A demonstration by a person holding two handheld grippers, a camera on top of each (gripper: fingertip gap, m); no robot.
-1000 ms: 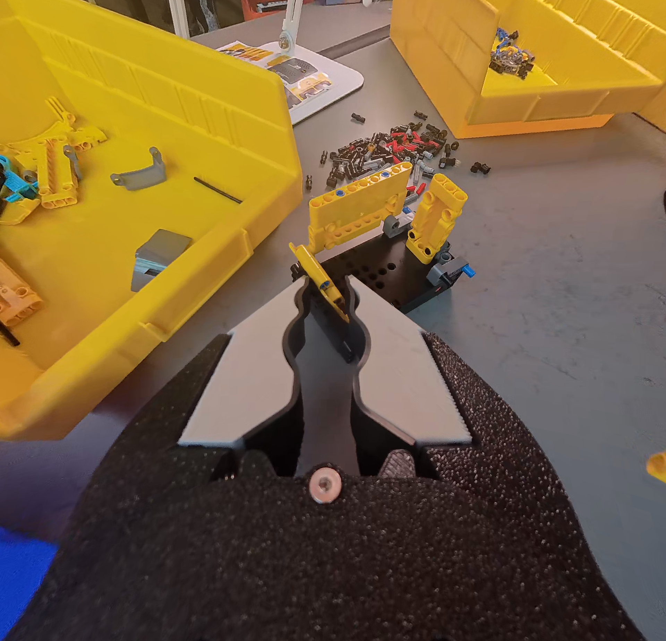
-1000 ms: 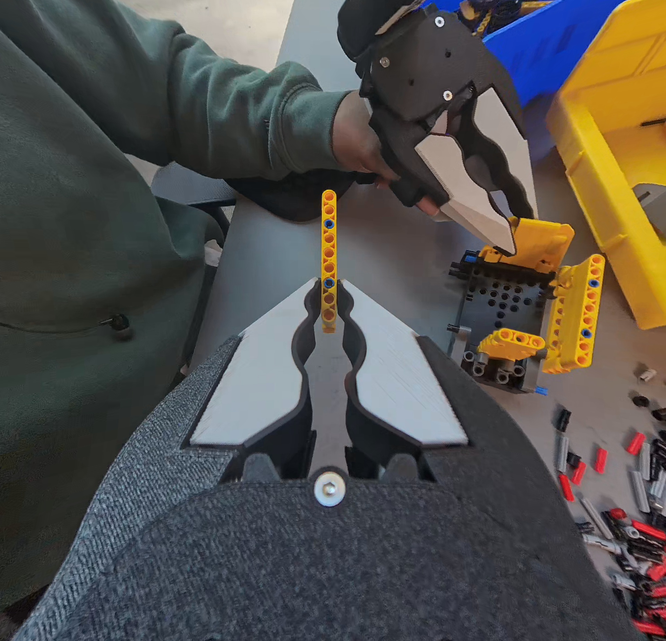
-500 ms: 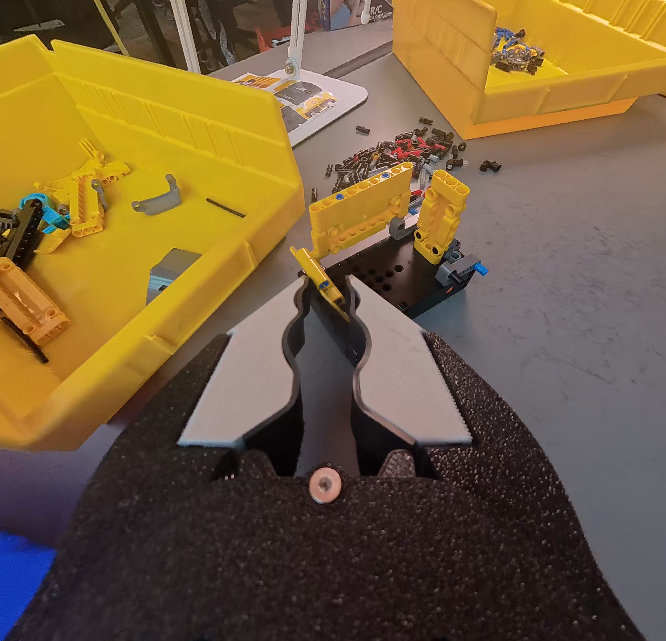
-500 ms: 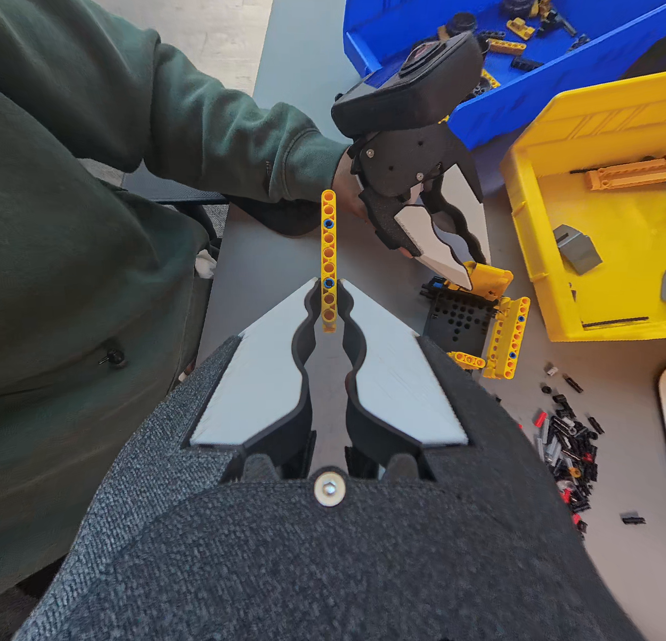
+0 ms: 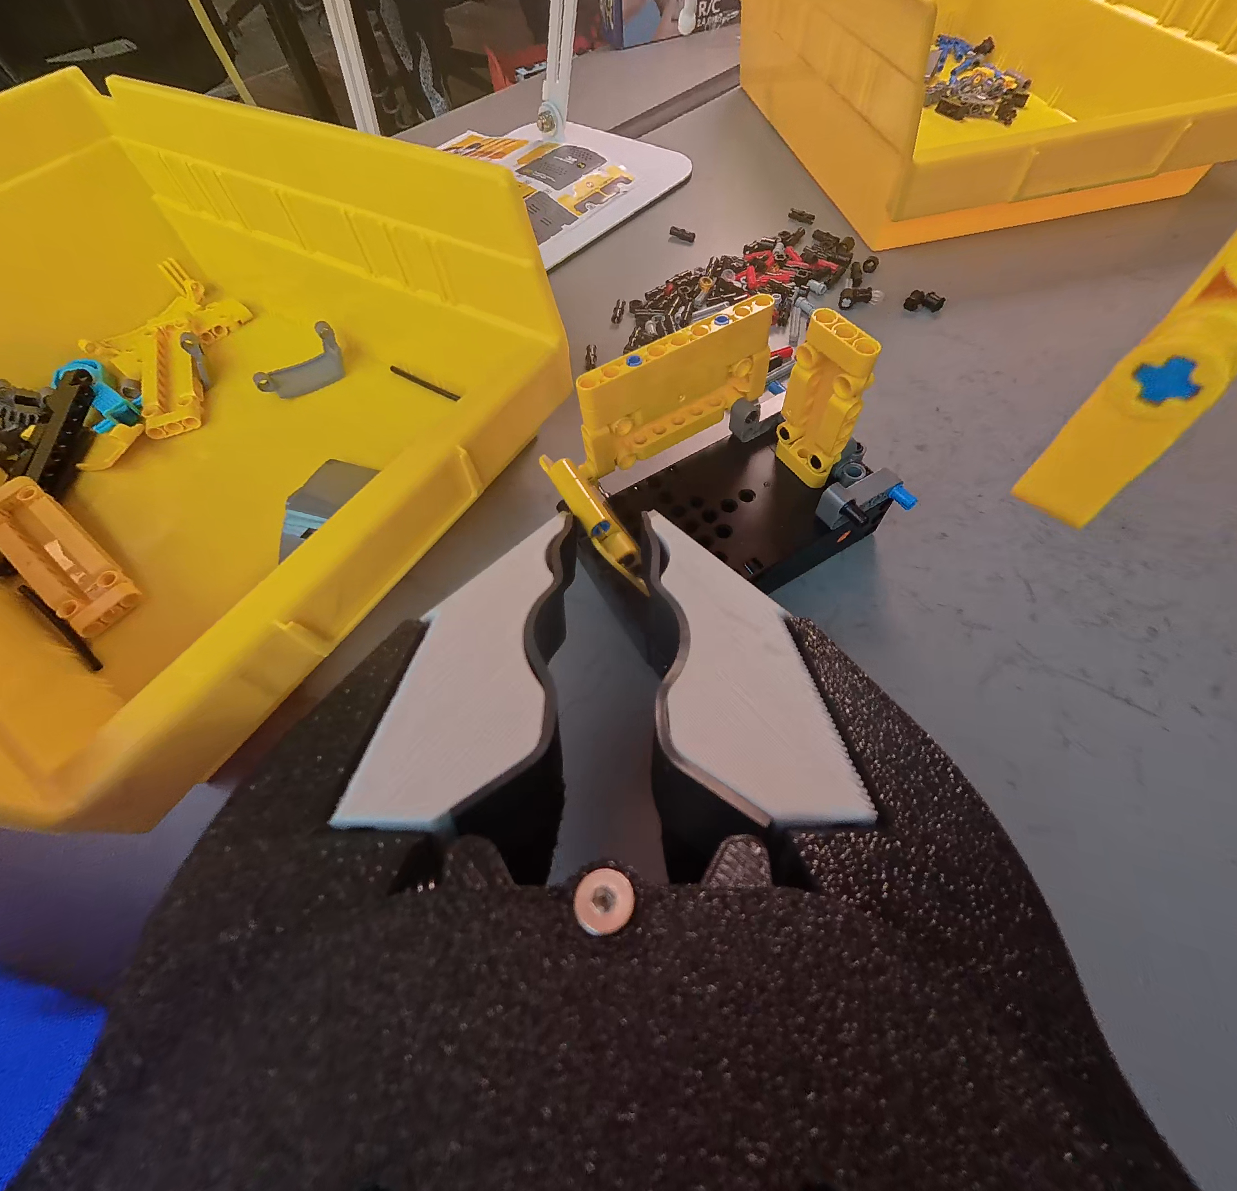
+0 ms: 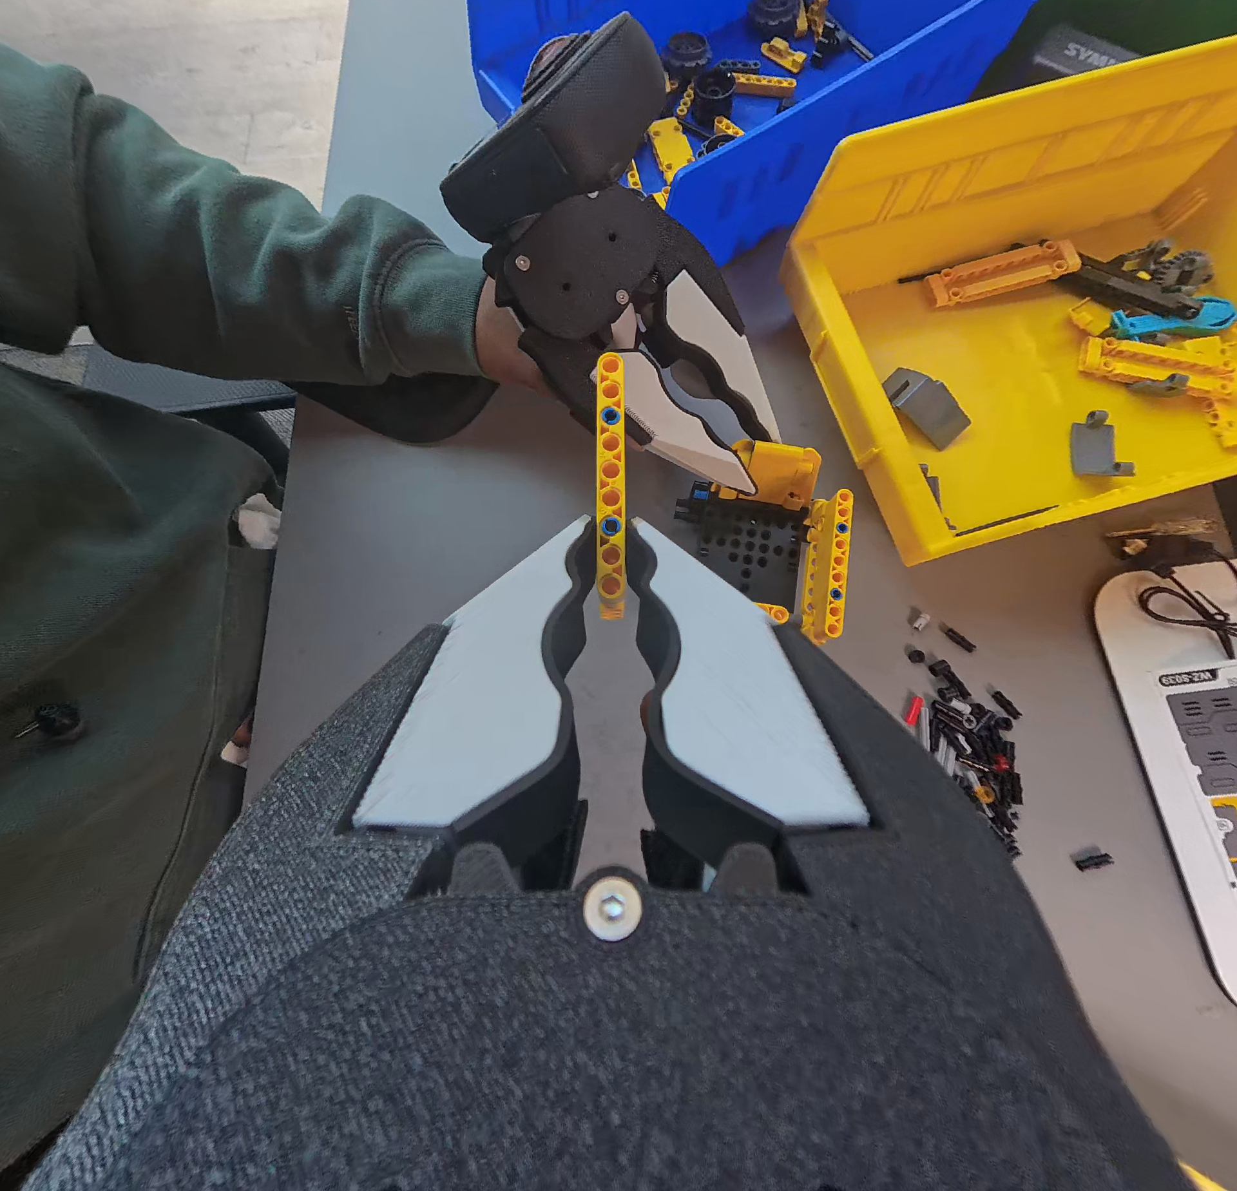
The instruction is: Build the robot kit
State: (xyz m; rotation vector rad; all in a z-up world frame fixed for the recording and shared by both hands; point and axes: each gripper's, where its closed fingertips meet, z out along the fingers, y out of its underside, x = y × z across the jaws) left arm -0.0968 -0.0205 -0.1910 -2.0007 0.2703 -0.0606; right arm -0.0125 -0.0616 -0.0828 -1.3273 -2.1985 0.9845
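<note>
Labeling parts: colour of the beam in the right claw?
Yellow beam, blue pins in two holes; right wrist view.

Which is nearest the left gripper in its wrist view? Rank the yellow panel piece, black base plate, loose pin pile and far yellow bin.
1. Yellow panel piece, between the fingertips.
2. Black base plate, just beyond.
3. Loose pin pile, behind it.
4. Far yellow bin, upper right.

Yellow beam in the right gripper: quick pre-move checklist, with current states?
1. Right gripper shut on yellow beam: ok.
2. Beam straight in line with the fingers: ok.
3. Blue pins seated in the beam: ok, two show.
4. Left gripper shut on yellow panel at the corner of the black base: ok.
5. Base flat on the grey table: cannot tell, near edge hidden by the fingers.
6. Loose pin pile clear of the base: ok.
</note>
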